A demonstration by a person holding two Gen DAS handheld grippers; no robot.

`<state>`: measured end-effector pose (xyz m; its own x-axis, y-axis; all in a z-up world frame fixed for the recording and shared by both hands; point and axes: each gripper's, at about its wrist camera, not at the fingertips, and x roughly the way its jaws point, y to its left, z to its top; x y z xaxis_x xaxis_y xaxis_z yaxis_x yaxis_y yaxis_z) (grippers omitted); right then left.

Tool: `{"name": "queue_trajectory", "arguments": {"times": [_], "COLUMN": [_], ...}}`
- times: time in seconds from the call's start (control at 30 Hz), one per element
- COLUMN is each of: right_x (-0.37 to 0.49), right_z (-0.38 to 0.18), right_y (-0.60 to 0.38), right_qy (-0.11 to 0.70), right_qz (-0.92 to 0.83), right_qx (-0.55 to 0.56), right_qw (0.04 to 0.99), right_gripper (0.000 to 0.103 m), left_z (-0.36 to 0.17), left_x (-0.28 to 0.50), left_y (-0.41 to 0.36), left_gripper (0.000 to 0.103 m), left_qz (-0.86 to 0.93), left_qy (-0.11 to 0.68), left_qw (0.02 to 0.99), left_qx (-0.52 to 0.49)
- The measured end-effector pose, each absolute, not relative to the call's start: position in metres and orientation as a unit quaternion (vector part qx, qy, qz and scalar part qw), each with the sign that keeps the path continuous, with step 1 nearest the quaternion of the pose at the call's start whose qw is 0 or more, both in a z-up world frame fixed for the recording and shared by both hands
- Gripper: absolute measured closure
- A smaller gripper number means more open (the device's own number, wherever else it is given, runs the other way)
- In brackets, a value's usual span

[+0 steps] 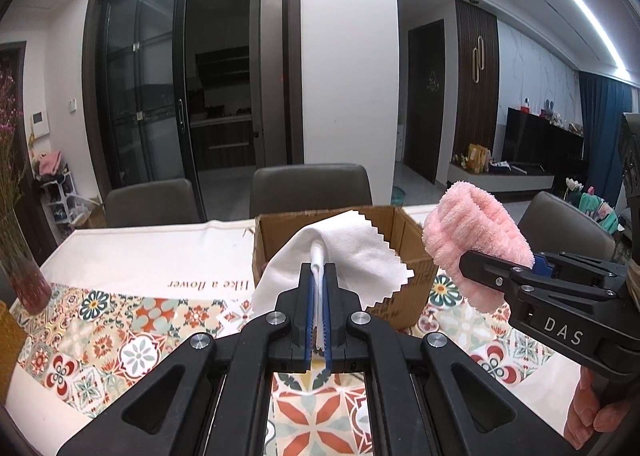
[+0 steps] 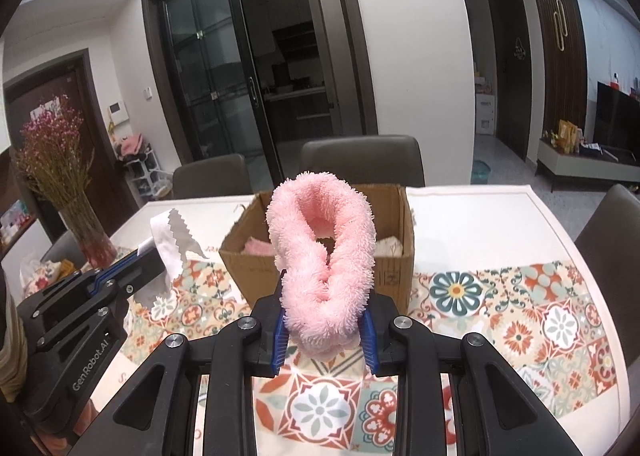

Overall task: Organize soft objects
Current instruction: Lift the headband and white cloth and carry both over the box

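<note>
My left gripper (image 1: 319, 270) is shut on a white cloth (image 1: 352, 252) with zigzag edges, which drapes over the fingertips in front of the cardboard box (image 1: 416, 276). In the right wrist view the same cloth (image 2: 176, 240) hangs from the left gripper (image 2: 150, 252) at the left. My right gripper (image 2: 325, 326) is shut on a fluffy pink headband (image 2: 324, 252), held up before the open box (image 2: 396, 264). The left wrist view has that headband (image 1: 476, 236) at the right, clamped in the right gripper (image 1: 524, 270). Soft items lie inside the box.
The table (image 2: 480, 223) carries a patterned runner (image 2: 520, 320) and white cloth. A vase of dried pink flowers (image 2: 60, 175) stands at the table's left. Grey chairs (image 2: 360, 159) line the far side and another chair (image 2: 612, 240) the right. A hand (image 1: 596, 416) holds the right gripper.
</note>
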<state>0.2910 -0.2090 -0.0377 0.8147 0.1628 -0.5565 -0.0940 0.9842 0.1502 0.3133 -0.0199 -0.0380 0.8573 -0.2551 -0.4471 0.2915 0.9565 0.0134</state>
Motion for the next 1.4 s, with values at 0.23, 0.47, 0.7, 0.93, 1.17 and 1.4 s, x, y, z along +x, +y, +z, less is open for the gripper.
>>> {"name": "queue_trajectory", "arguments": {"times": [0.23,0.47,0.7,0.93,1.17,1.4], "right_x": [0.295,0.304,0.312,0.329,0.349,0.377], "right_z": [-0.024,-0.011,-0.004,0.002,0.002,-0.010], "right_y": [-0.213,-0.214,-0.213,-0.216,-0.217,-0.219], "right_qy": [0.274,0.255,0.239,0.228,0.231,0.255], "right_qz": [0.068,0.067,0.067,0.065,0.064,0.063], "right_qx": [0.054,0.049,0.044,0.044,0.041,0.035], "right_qw": [0.958,0.963,0.968,0.970,0.970,0.964], "right_gripper": [0.073,0.073,0.073,0.073,0.073,0.072], "left_z": [-0.021,-0.006,0.003,0.007,0.005,-0.007], "left_x": [0.318,0.325,0.340,0.361,0.384,0.416], "left_y": [-0.023,-0.025,-0.027,-0.029,-0.032,-0.039], "left_gripper": [0.097,0.097,0.097,0.097,0.097,0.097], "left_qz": [-0.144,-0.145,-0.146,-0.145,-0.147,-0.150], "left_qy": [0.200,0.178,0.165,0.161,0.164,0.191], "left_qw": [0.968,0.973,0.975,0.975,0.974,0.969], "left_qx": [0.042,0.041,0.040,0.043,0.042,0.048]}}
